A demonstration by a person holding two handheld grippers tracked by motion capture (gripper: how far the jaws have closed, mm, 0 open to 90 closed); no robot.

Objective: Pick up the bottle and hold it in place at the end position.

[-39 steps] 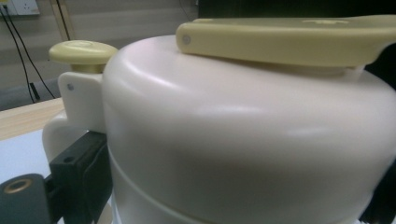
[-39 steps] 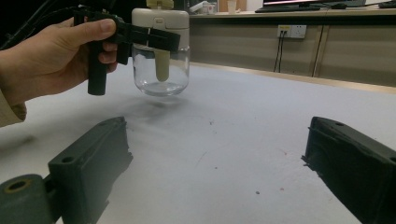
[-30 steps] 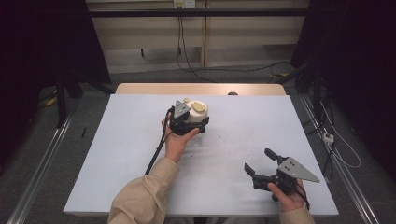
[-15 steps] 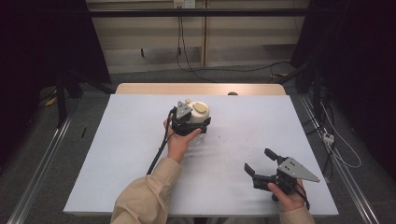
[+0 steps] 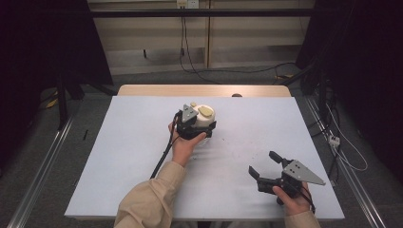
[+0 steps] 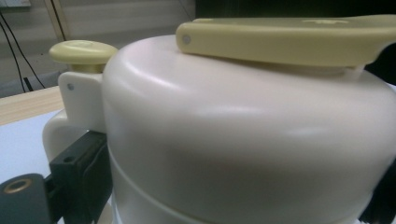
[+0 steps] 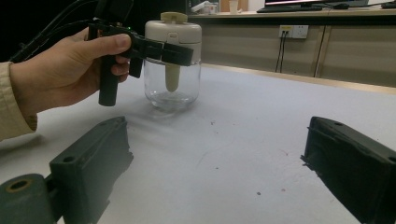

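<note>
Fingers of the left gripper [image 5: 198, 124] sit on either side of the cream lid [image 7: 173, 31] of a clear glass jar [image 7: 172, 87], and in the right gripper view they look clamped across the lid's lower band. In the left gripper view one black finger [image 6: 81, 163] presses against the lid beside its hinge post, with the yellow-green flip tab [image 6: 289, 42] lying across the top above it; the other finger is barely visible at the frame edge, so the grip is probably firm, though I can't confirm contact on that side.

The jar stands upright on the white bench [image 5: 142, 156], toward its far middle, with the left hand [image 5: 183, 145] just nearer the person than the jar. A pale stem hangs from the lid down into the glass.

As for progress, the grasp on the lid appears made, but the lid is still seated and the jar has not left the bench. Opening or lifting remains to be done.

Well apart from the jar, near the bench's front right corner, the right gripper [image 5: 265, 165] has its fingers spread wide, holding and touching nothing.
</note>
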